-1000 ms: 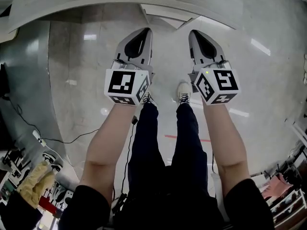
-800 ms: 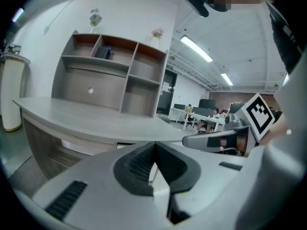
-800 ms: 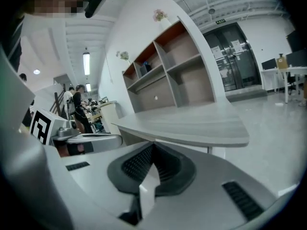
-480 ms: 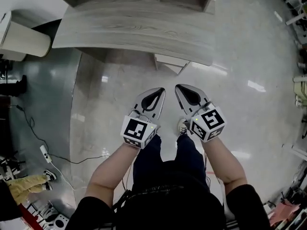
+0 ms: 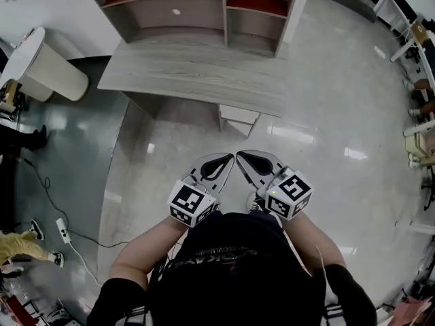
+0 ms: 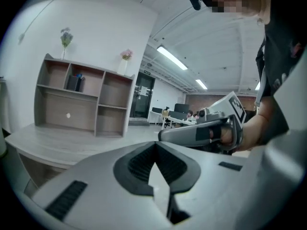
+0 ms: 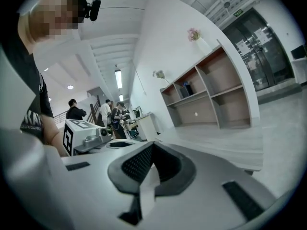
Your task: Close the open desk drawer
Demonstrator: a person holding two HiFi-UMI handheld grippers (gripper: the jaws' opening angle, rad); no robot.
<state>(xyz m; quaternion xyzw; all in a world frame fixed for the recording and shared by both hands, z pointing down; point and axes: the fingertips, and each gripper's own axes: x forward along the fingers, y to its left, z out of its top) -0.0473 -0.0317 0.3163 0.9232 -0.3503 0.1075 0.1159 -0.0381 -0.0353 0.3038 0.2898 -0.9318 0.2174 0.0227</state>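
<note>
1. Grey wood-grain covered the top of the desk [image 5: 197,73], which lay ahead of the person in the head view. An open shelf unit [image 5: 224,9] stood along its far side.
2. The drawer [image 5: 239,116] showed as a pale box jutting from under the desk's near edge, towards the right end. It stood out past that edge, not pushed home.
3. The left gripper [image 5: 228,159] was held in front of the person's waist, above the glossy floor [image 5: 326,128], and pointed towards the desk. Its own view showed the jaws pressed together tip to tip with nothing between them.
4. The right gripper [image 5: 242,157] was just beside it, the two noses angled in towards each other. Its jaws were likewise closed on themselves and empty.
5. Both grippers were well apart from the drawer, and neither touched the desk.
6. A white round bin [image 5: 47,66] stood off the desk's left end, and a power strip [image 5: 62,228] with its cable lay on the floor further left.
7. In the left gripper view, two small flower vases [image 6: 64,37] stood on top of the shelf unit.
</note>
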